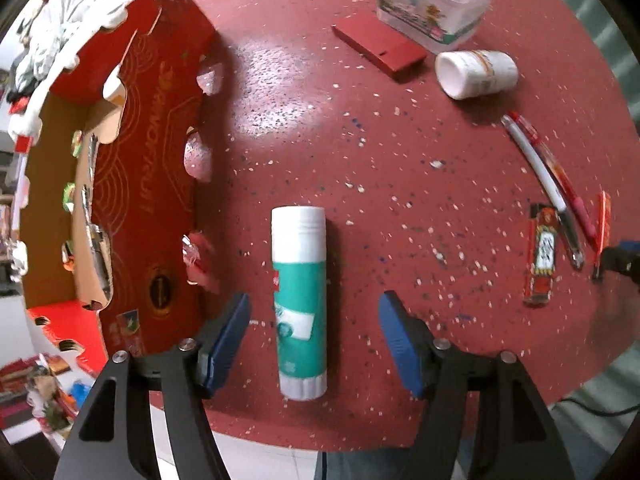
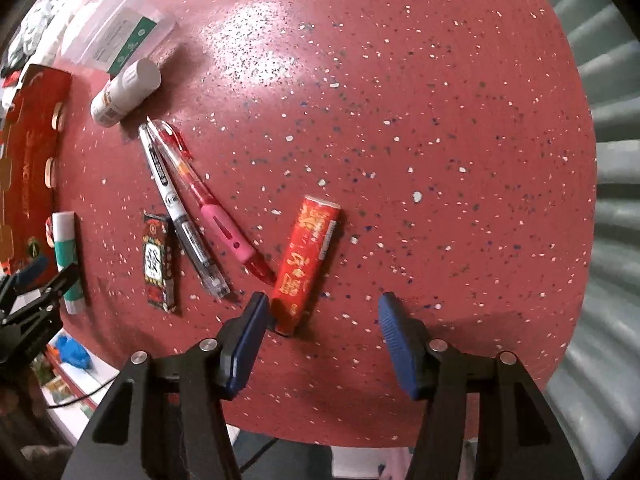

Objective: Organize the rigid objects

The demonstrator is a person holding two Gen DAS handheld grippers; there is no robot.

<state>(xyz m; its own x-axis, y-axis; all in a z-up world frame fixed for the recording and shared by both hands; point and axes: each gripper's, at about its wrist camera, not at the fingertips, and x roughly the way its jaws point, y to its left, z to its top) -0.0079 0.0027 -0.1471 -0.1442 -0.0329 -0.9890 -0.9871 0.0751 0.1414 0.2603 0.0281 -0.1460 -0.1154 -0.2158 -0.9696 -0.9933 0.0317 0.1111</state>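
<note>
Tabletop (image 2: 400, 100) red, speckled, glossy; corrugated wall (image 2: 612, 184), seemingly.

Both handheld tools look alike: the left gripper (image 1: 314, 326) and the right gripper (image 2: 320, 326) each have matte black angular arms with triangular cut-outs, round silver screw heads at the joints, and fingers (image 1: 228, 340) faced with ribbed dark-blue pads.

**Reds on a speckled tabletop**

The tabletop (image 2: 400, 100) is dull red with white and dark flecks. The glue stick (image 1: 299, 300) is white and teal. A red box (image 2: 306, 264) carries gold characters. One pen (image 2: 224, 216) is pink and red, another (image 2: 176, 208) white and clear.
</note>
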